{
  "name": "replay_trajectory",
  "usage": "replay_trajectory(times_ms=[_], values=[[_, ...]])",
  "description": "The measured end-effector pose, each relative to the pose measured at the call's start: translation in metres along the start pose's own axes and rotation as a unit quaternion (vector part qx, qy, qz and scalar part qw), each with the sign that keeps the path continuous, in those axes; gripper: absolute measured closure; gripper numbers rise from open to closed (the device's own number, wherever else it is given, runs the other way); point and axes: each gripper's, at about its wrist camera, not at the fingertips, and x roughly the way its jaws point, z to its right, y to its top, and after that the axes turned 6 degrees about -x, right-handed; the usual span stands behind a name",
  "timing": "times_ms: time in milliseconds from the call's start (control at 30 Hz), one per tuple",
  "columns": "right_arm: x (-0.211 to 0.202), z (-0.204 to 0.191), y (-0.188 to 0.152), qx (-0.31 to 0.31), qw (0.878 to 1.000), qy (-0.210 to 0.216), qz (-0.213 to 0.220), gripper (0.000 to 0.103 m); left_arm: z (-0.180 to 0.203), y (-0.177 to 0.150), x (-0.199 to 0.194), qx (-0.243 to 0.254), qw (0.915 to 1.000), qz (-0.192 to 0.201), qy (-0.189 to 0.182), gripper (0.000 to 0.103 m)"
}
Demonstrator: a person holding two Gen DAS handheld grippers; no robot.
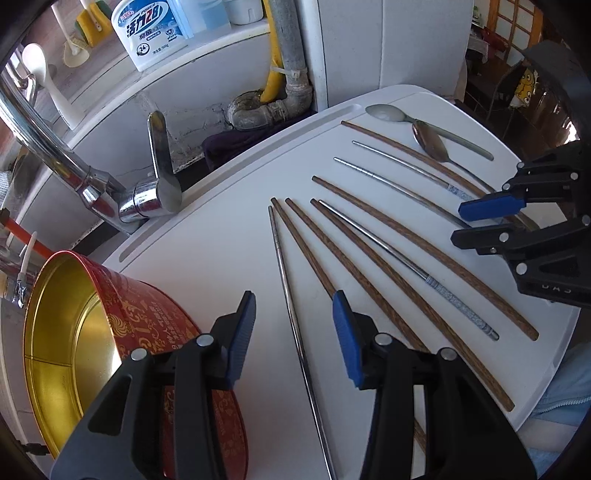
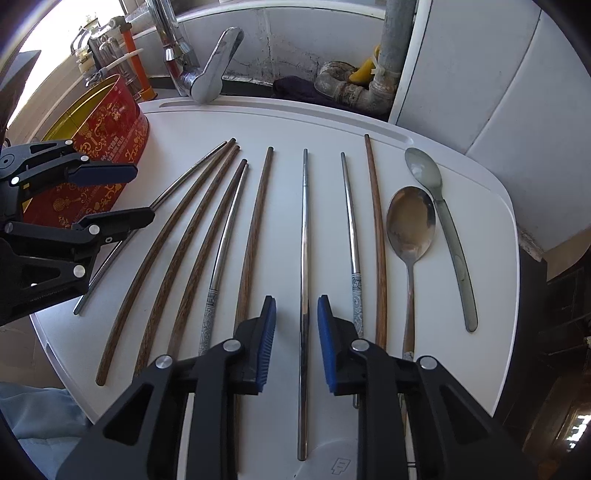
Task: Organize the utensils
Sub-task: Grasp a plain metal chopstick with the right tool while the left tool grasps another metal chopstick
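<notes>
Count, board contents:
- Wooden chopsticks: 5, all brown-grained.
- Metal chopsticks: 4. Two show patterned handle ends; one is plain along its visible length; the fourth's handle end is partly hidden, so its pattern cannot be told.
- Chopsticks total: 9.
- Spoons: 2. One is a metal spoon, one a grey spoon.
- Loose utensils total: 11.

Containers:
- Red tin with gold interior: 1.

Surroundings:
- White board: 1.
- Faucet: 1.
- Detergent bottle on the ledge: 1.
</notes>
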Motion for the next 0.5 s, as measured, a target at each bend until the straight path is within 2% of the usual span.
replay_trajectory(times_ms=[167,200,267,300,367,400,500], values=[[-0.003,-0.002,-0.004,-0.004,1.000,-0.004,0.011,0.080,0.002,-0.014,0.008,-0.019,0.9995,-0.012,-0.020,0.065],[-0.004,-0.003,-0.006,-0.007,1.000,-0.008,0.014,0.082,0.001,-0.018,0.007,-0.030,0.9992,-0.005,-0.025,0.066],[-0.005,-0.005,-0.009,-0.013,1.000,-0.014,0.019,0.094,-0.003,-0.026,0.006,-0.061,0.9971,0.001,-0.045,0.068],[-0.006,-0.006,-0.010,-0.011,1.000,-0.011,0.020,0.096,-0.006,-0.029,0.006,-0.081,0.9948,0.004,-0.062,0.074],[-0.008,-0.006,-0.010,-0.004,1.000,-0.011,0.020,0.097,-0.011,-0.035,0.004,-0.110,0.9920,0.018,-0.059,0.093],[-0.008,-0.006,-0.011,-0.002,1.000,-0.013,0.021,0.097,-0.011,-0.038,0.003,-0.121,0.9907,0.022,-0.057,0.097],[-0.008,-0.006,-0.014,0.009,1.000,-0.015,0.026,0.097,-0.016,-0.044,0.001,-0.170,0.9822,0.028,-0.074,0.097]])
